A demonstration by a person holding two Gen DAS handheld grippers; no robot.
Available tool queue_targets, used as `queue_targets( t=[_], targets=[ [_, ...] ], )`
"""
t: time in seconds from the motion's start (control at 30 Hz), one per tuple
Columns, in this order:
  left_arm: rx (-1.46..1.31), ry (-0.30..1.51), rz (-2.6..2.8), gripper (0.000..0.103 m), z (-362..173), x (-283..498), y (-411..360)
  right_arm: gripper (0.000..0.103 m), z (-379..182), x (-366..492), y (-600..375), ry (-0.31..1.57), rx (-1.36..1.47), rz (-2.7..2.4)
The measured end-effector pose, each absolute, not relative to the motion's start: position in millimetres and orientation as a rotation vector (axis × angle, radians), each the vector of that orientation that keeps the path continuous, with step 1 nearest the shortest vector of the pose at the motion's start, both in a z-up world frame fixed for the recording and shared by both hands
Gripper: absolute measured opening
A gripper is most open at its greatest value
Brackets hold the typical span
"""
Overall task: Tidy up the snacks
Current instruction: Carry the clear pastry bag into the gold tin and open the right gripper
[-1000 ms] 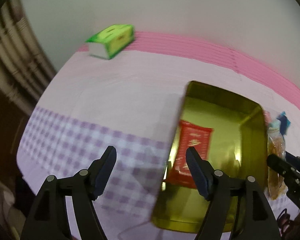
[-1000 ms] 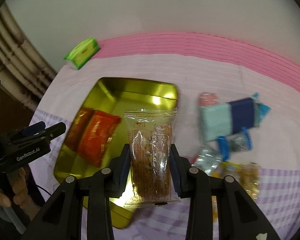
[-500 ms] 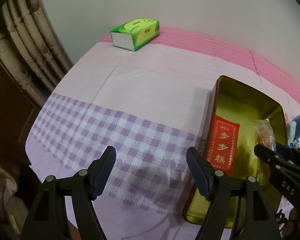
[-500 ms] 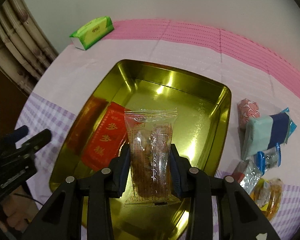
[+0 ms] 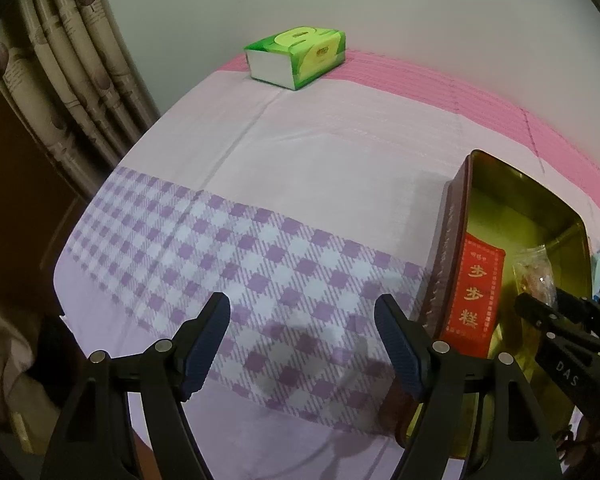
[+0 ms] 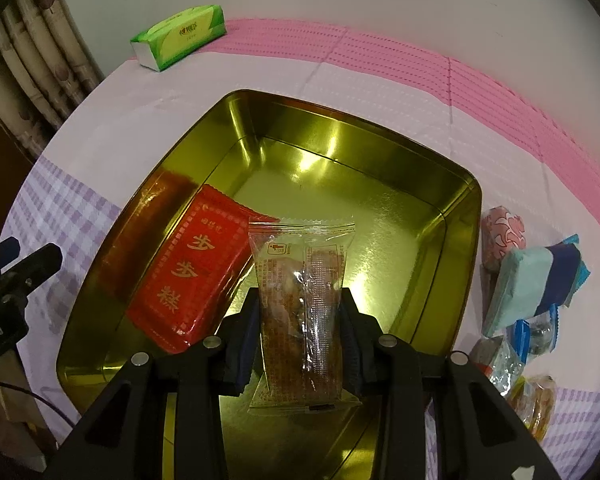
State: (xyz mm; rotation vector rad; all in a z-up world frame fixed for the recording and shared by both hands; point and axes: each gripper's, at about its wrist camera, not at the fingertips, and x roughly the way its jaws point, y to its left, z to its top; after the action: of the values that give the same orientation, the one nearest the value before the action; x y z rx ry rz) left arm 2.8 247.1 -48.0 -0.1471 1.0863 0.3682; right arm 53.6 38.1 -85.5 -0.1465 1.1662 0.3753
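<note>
Right wrist view: clear-wrapped snack [image 6: 304, 300] is gripped by right tongs [image 6: 300, 340] above gold tin [image 6: 466, 216], beside red packet [image 6: 188, 276]. Left tongs [image 5: 302, 344] are spread, empty, over checked tablecloth [image 5: 260, 256].

Both wrist cameras look steeply down at the table, the left beside the gold tin [image 5: 572, 236], the right close above it [image 6: 466, 196], sharing the tin and green tissue pack [image 5: 298, 56].
</note>
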Motion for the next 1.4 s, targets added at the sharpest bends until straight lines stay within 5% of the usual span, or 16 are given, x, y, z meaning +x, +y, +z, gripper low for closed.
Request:
queue_targets(
  t=[0.77, 1.4],
  targets=[
    [-0.176, 1.09, 0.373, 0.075, -49.2, 2.5, 253.7, 0.041, -87.5, 58.6, 45.2, 1.173, -0.157, 0.387],
    [-0.163, 1.087, 0.374, 0.076, -48.1, 2.0, 253.2, 0.05, -24.0, 30.2, -34.2, 1.043, -0.085, 0.375]
  ],
)
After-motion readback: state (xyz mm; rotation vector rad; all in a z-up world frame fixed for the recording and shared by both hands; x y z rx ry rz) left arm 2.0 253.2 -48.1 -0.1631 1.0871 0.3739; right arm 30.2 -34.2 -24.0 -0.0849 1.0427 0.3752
